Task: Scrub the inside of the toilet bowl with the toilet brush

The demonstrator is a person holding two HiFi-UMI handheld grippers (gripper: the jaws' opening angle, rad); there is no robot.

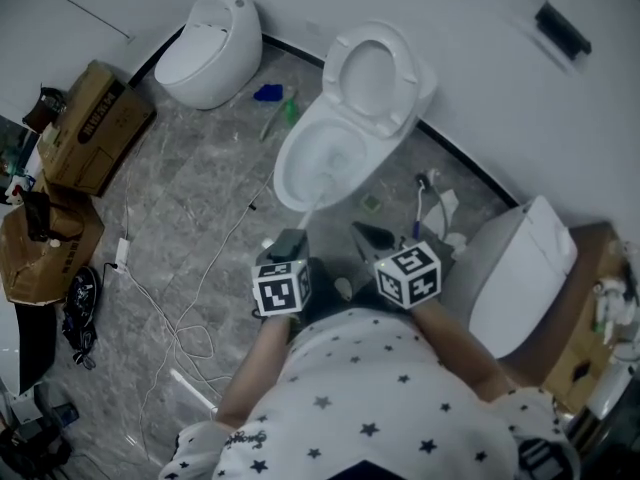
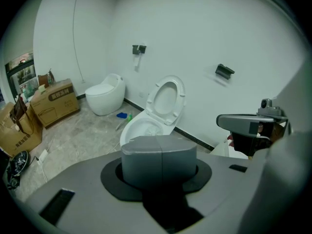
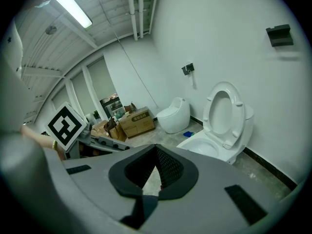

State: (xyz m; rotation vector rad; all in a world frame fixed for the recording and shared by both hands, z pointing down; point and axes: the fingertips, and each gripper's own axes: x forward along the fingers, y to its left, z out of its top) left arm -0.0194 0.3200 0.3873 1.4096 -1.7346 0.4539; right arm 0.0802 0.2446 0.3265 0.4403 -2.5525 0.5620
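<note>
Ahead of you on the floor (image 1: 200, 228), the bowl (image 1: 290, 173) lies open just beyond your grippers, its seat (image 1: 375, 68) raised toward the far wall. Your left gripper (image 1: 290, 240) is clenched on the brush (image 1: 318, 200). Its own view shows the jaws pressed together, and from above the white handle runs from them, far and to the right, into the bowl. The head sits low inside, against the inner wall by the look of it. Your right gripper (image 1: 368, 236) hangs just right of the left one, jaws parted in a V with only floor showing through, so it carries nothing. I'd judge your grip sits near the handle's end, which gives reach but little leverage. Press lightly and work the head round the wall in short arcs, near side as well as far, then under the rim. Hold the right gripper clear of the handle and the rim so it doesn't knock the stroke.
</note>
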